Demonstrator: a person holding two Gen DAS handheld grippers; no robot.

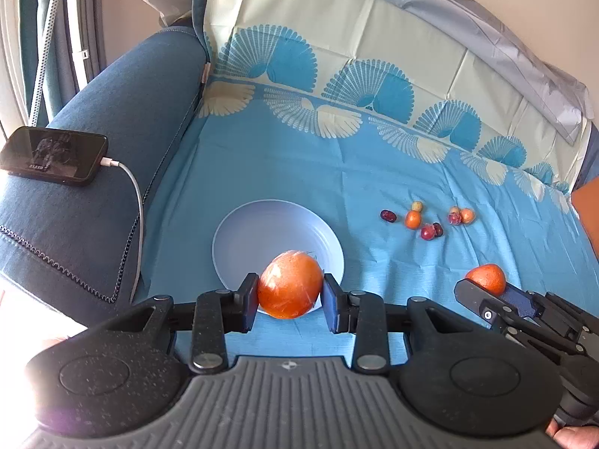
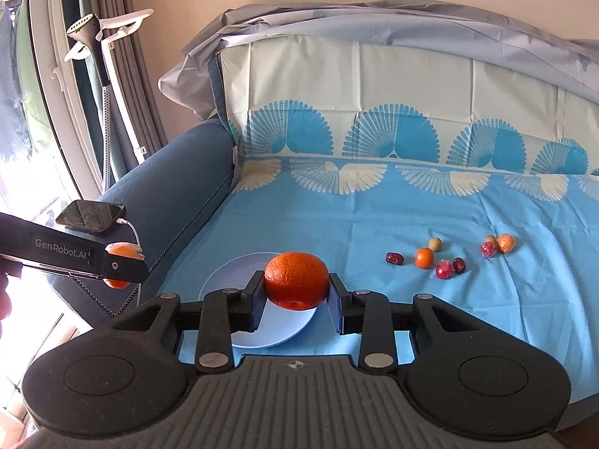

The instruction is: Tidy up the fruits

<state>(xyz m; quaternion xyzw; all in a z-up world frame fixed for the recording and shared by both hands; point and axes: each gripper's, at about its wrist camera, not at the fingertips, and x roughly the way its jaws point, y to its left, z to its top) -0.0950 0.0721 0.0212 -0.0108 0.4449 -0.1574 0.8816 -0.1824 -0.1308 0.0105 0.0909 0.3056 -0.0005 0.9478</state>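
Sofa seat cover [image 1: 299, 172]: blue cloth with a fan print, spread flat; it carries the plate, and its open stretch runs from the plate toward the backrest.
Sofa arm [image 1: 123, 123]: dark blue, rising just beside the plate on the side away from the small fruits; it walls that edge of the seat.
Phone [image 1: 52, 157]: lies flat on top of the sofa arm, above and beyond the plate, with a white cable [image 1: 136, 194] hanging down the arm's face toward the plate.
Plate [image 1: 262, 232]: pale blue, round, flat on the cover close to the seat's near edge; its far half is bare.
Left gripper [image 1: 289, 301]: over the plate's near rim, pads pinching a wrapped orange from both sides.
Wrapped orange [image 1: 290, 285]: glossy film, oval, long axis roughly upright and tipped a little; held above the plate's near rim.
Right gripper [image 2: 297, 299]: over the plate's near side, fingers clamped on a bare orange.
Bare orange [image 2: 296, 280]: pebbled skin, squat, wider than tall; held above the plate.
Small fruits [image 1: 426, 219]: a loose scatter of orange, red and dark pieces on the cover, well apart from the plate.
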